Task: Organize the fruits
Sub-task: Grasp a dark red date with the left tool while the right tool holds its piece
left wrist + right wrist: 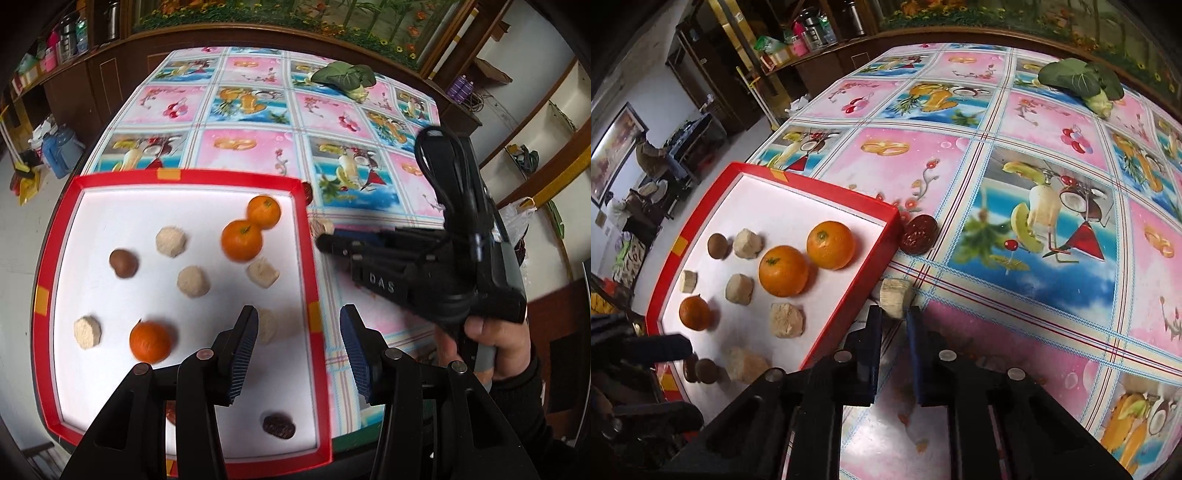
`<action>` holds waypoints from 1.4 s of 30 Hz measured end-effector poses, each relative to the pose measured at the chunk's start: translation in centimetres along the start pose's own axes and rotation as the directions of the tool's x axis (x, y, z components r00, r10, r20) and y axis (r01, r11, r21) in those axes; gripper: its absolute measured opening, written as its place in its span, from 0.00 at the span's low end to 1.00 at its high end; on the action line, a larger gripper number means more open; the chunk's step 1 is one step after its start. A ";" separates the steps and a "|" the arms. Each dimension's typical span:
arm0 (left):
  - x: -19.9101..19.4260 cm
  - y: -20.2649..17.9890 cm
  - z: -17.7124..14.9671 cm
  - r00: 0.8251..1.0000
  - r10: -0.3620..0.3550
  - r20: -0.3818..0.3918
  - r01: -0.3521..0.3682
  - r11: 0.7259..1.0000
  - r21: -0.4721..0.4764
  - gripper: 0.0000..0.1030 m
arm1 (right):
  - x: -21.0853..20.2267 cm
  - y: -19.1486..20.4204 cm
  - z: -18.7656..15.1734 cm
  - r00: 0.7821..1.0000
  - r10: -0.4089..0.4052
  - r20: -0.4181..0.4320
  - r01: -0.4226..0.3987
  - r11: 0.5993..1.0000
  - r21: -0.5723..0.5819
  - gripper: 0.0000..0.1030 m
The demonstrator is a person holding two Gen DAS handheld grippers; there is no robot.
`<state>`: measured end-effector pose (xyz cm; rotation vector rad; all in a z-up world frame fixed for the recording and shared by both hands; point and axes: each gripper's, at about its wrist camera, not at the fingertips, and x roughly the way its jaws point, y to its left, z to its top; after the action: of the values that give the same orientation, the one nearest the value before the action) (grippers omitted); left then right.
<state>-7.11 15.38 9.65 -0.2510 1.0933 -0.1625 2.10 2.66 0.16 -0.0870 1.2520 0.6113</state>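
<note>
Now, right gripper [894,314]: jaws pinched on the pale chunk [894,297], lower centre, beside red tray [849,288].
Left gripper [299,332]: apart, empty, over tray edge.

Red-rimmed tray [849,291] with white floor sits on the table. In it: three oranges [783,270], two touching at the far right, one smaller near left. Pale beige chunks [786,319] are scattered among them, plus round brown fruits [719,244] and a dark wrinkled date [279,426]. Outside, just beside the tray's corner: a glossy red-brown date [919,234] and a beige chunk [896,297] between dark pads.
</note>
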 end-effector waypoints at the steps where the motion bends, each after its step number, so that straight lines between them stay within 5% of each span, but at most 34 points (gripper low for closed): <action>1: 0.1 -0.3 0.2 1.000 0.001 -0.001 -0.001 1.000 0.003 0.45 | -0.2 -0.3 -0.2 1.000 0.000 0.003 0.000 1.000 0.008 0.12; 14: 7.8 -6.8 6.1 0.991 0.010 -0.136 0.007 0.992 0.128 0.43 | -6.2 -8.3 -7.2 0.994 -0.095 0.062 0.079 0.972 0.223 0.12; 21: 13.9 -6.8 8.1 0.956 0.208 -0.208 -0.183 0.974 0.133 0.36 | -7.5 -10.4 -8.7 0.992 -0.087 0.087 0.061 0.964 0.260 0.12; 39: 15.4 -5.2 12.2 0.922 0.315 -0.225 -0.315 0.948 0.037 0.39 | -8.0 -11.5 -9.8 0.991 -0.042 0.130 0.005 0.961 0.275 0.12; 42: 15.9 -5.5 13.2 0.902 0.383 -0.199 -0.376 0.924 0.072 0.48 | -8.0 -11.4 -9.8 0.991 -0.045 0.129 0.008 0.962 0.274 0.12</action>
<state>11.86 7.65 3.34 0.0138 1.3276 0.1479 -2.33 -13.76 1.13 0.1651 1.1913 0.4086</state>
